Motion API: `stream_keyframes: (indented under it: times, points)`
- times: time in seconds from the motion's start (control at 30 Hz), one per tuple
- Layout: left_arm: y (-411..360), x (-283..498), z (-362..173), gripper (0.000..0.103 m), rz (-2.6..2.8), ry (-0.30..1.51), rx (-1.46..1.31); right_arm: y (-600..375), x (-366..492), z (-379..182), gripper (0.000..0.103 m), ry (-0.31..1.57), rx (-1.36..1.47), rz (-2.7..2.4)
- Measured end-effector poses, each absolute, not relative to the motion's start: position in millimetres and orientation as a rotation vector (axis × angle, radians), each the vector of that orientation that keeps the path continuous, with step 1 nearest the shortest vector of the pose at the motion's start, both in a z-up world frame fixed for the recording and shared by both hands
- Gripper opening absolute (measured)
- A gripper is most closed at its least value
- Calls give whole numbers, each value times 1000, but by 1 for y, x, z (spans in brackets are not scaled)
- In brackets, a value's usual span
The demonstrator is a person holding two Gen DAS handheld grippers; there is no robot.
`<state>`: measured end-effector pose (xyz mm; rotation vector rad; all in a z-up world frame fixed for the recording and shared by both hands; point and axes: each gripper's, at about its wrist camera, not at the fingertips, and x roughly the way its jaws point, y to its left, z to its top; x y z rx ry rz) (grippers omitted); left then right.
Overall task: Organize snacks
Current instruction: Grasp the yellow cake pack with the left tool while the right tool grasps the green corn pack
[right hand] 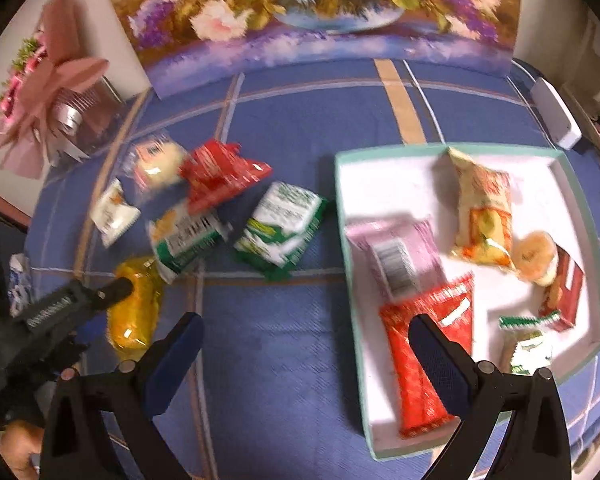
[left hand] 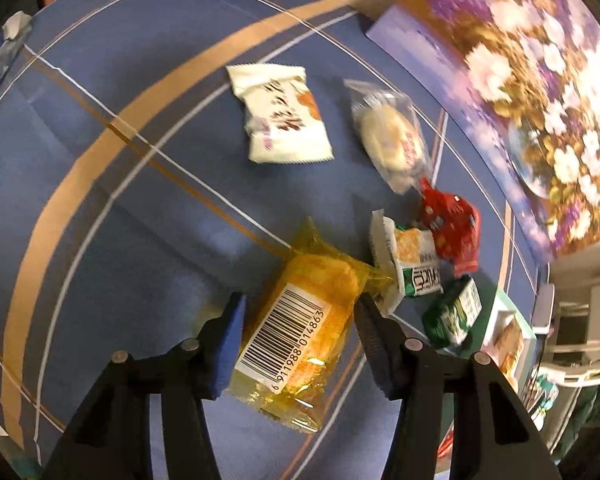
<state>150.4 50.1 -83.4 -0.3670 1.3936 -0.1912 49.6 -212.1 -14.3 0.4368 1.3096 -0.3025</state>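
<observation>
The left gripper [left hand: 298, 316] is reaching low over the blue checked desk [left hand: 112, 216], its fingers pointing forward and down, and its two blue-padded fingers [left hand: 230, 344] are lying along either side of the yellow snack packet [left hand: 300, 328]. The pads are sitting against the wrapper's edges, so the left gripper is grasping the yellow snack packet, which is lying barcode-up on the cloth. In the right wrist view the same gripper is coming in from the left of the tray [right hand: 350, 248], with its black finger across the packet's top.

The right gripper [right hand: 306, 332] is hovering above the desk at the tray's near left corner, fingers spread wide with nothing between them; it is released. Its right finger is overlapping the long red packet [right hand: 424, 364] lying inside the tray; whether it is touching it cannot be told.

The white tray with the teal rim is holding several snacks: a pink packet [right hand: 396, 260], a cream and orange packet [right hand: 484, 208], a round pastry [right hand: 536, 256] and a small green and white packet [right hand: 528, 344]. To the tray's left, loose on the desk, are lying a green and white packet [right hand: 280, 232], a second green packet [right hand: 184, 240], a red packet [right hand: 220, 172], a clear-wrapped pale cake [right hand: 156, 164] and a white packet [right hand: 114, 210]. The yellow packet is lying farthest left of the tray, nearest the camera side.
</observation>
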Motion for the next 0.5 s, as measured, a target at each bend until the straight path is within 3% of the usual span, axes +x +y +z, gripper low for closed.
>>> stream_keyframes:
  times: [0.33, 0.5]
  points:
    - [62, 170, -87, 57, -126, 1345, -384, -165, 116, -25, 102, 1326, 346, -165]
    - [65, 173, -89, 57, -131, 1353, -403, -143, 145, -40, 95, 1378, 277, -120]
